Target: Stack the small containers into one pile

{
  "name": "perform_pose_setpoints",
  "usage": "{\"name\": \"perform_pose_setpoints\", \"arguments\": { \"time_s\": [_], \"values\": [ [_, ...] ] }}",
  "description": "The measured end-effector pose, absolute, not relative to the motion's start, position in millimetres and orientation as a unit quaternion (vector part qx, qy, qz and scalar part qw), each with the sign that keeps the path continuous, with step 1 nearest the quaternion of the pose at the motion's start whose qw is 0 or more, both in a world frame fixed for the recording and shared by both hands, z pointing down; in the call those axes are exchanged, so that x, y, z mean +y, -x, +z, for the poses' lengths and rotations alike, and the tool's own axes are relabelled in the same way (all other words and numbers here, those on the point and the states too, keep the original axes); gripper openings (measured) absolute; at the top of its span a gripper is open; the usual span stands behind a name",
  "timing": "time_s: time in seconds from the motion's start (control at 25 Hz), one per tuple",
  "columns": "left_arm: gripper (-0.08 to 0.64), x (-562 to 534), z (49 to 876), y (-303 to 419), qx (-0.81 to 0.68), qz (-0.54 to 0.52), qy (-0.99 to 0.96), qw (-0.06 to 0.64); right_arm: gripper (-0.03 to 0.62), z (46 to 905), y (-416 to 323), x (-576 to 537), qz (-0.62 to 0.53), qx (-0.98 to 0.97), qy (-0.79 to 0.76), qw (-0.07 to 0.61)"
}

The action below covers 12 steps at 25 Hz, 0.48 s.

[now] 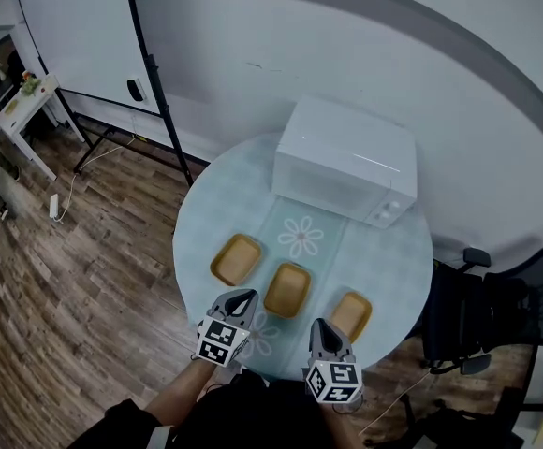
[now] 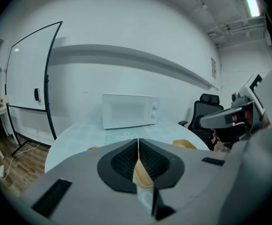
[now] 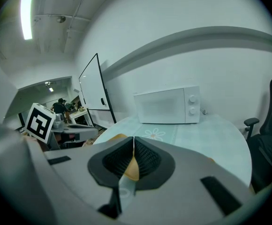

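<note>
On the table (image 1: 388, 255), three unstacked containers (image 1: 287, 290) — left gripper (image 1: 242, 297), right gripper (image 1: 319, 327) seemingly closed.

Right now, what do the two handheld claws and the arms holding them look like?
Both the left claw and right claw have grey shells with black ribbed pads, tapering to a point. Each carries a white cube printed with black square markers. The person wears a dark sleeve.

Left tongs (image 1: 242, 297), right tongs (image 1: 319, 327): grey, black ribbed pads (image 2: 124, 161); black-white marker cubes (image 1: 220, 340).
</note>
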<state>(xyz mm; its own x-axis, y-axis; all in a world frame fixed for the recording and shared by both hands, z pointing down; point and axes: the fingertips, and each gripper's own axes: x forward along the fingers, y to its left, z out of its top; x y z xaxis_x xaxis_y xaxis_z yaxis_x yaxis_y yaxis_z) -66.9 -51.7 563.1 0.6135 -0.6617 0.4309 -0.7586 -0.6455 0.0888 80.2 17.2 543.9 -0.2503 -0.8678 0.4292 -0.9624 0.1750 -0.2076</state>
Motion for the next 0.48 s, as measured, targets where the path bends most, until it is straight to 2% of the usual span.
{"name": "perform_pose_setpoints", "arguments": {
  "time_s": [0.48],
  "values": [
    [0.023,-84.1,608.4,51.1,-0.396,0.221,-0.875,0.171,0.026,560.8,-85.1,-24.3,0.242,-0.766,-0.582,0.126]
  ]
}}
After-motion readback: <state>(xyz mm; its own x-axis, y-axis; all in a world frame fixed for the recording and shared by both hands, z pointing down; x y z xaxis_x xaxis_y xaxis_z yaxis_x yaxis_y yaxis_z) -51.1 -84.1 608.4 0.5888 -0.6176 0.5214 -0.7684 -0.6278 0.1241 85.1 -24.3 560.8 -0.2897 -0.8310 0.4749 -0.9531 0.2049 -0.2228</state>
